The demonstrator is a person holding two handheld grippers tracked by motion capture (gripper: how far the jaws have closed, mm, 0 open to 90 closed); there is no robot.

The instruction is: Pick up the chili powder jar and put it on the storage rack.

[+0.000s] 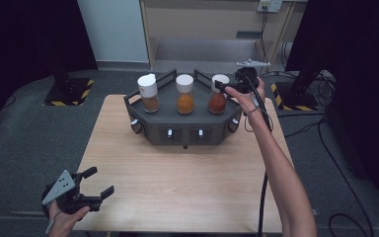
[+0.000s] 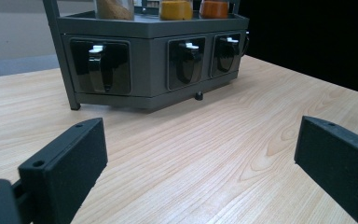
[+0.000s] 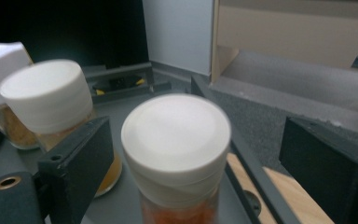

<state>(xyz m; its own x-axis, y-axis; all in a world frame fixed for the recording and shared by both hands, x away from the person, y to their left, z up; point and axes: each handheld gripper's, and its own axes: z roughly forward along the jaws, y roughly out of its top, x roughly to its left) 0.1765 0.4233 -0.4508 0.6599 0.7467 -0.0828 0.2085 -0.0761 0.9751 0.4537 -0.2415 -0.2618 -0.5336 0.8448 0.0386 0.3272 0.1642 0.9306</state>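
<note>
**Three spice jars on a rack, right claw loose around the red one**

One light wooden table [image 1: 177, 168] underneath everything. On its far half, a dark grey hexagonal rack [image 1: 182, 123] with a railing round the top and black switches [image 2: 186, 63] set in recessed panels along the front.

Up on the rack, in a row: a white-capped jar of brown spice [image 1: 149, 93] at the left, a white-lidded jar of orange spice [image 1: 185, 94] in the middle, a white-lidded glass jar of red spice [image 1: 218, 95] at the right end, just inside the railing.

Right gripper [image 1: 225, 88] reaching in at that red jar from the right side. Seen from the right gripper view: the round white lid [image 3: 177, 135] sitting between the two black jaws, closer to the left jaw, with a clear gap on the right. So released, not squeezing anything. Slight blur there too.

Left gripper [image 1: 98, 182] down at the near left corner of the table, well apart from the rack. Jaws spread wide, nothing between them but bare wood grain, aimed towards the rack's front panels.
</note>
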